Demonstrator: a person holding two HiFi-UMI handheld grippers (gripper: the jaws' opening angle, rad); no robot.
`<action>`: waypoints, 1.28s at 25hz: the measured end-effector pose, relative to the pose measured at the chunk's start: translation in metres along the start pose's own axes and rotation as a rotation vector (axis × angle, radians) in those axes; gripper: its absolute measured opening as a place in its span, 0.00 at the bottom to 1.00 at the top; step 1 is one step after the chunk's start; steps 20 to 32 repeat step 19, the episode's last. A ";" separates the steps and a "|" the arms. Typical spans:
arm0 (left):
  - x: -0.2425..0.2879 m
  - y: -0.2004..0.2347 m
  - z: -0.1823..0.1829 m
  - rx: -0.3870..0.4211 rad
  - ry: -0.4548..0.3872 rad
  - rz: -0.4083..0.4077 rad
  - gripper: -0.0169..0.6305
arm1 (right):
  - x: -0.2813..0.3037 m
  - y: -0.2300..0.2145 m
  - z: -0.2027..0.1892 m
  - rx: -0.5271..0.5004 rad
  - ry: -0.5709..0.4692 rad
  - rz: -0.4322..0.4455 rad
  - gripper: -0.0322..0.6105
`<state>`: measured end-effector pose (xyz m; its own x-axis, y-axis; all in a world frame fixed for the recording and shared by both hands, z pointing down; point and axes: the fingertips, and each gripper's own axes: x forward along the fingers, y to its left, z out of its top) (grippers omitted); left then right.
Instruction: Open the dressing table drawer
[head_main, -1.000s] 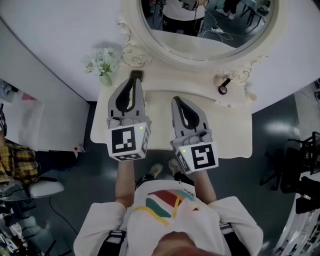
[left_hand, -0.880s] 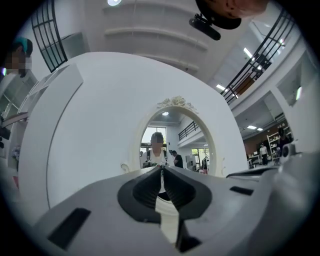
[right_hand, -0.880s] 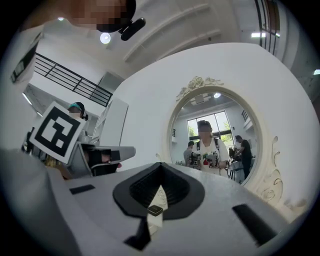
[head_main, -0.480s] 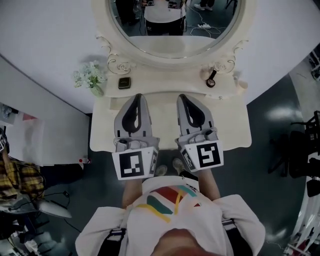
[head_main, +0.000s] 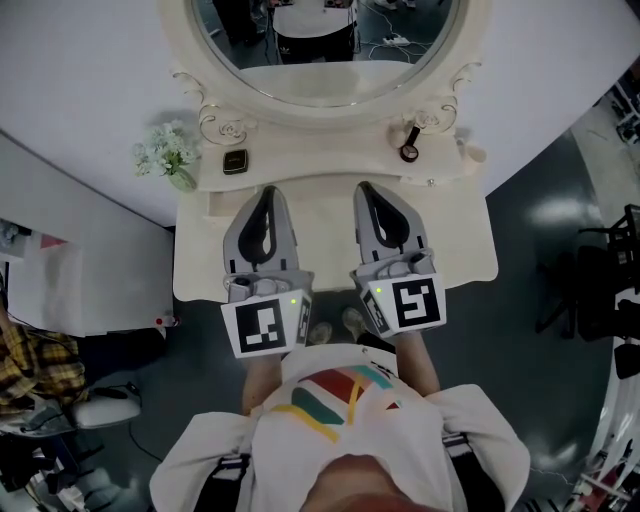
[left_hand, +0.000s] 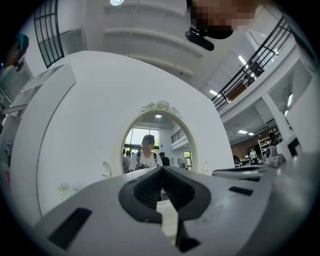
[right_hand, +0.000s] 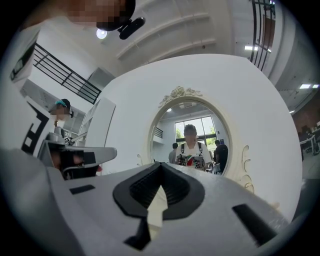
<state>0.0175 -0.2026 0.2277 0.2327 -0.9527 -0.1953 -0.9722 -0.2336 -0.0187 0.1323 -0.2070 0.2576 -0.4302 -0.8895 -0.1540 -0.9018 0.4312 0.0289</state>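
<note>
Head view: you hold both tongs side by side over the cream desk (head_main: 462, 250), tips toward 12 o'clock, facing the oval mirror (head_main: 320, 45).

Left tongs (head_main: 268, 191): tips pressed together along their whole front, nothing between them. Only a slit of pale desk top shows behind the closed pads in the left gripper view (left_hand: 161, 171).

Right tongs (head_main: 366, 187): the same, tips meeting and nothing gripped (right_hand: 161, 166).

The two marker cubes sit at the 6 o'clock end, past the desk's near edge, over the floor (head_main: 540, 330).

Drawer: its front does not show in any view. From above you see only the desk top, whose near edge runs under the bodies of both tongs.

On the raised back ledge:
- A small dark square item (head_main: 235, 161) lies at 11 o'clock of the left tips.
- A black round-headed item (head_main: 409, 152) lies at 1 o'clock of the right tips.
- A small bunch of pale flowers (head_main: 165, 155) stands at 10 o'clock, at the desk's left back corner.

Both gripper views look level at the mirror, which reflects you in a white printed shirt.
</note>
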 end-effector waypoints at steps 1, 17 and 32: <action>0.000 0.000 -0.001 0.000 0.002 0.000 0.04 | 0.000 -0.001 -0.001 0.000 0.001 -0.001 0.05; 0.002 -0.001 -0.006 0.004 0.017 0.000 0.04 | -0.001 -0.002 -0.006 -0.002 0.022 -0.004 0.05; 0.002 0.001 -0.007 0.001 0.018 0.001 0.04 | -0.001 -0.001 -0.007 -0.003 0.023 -0.002 0.05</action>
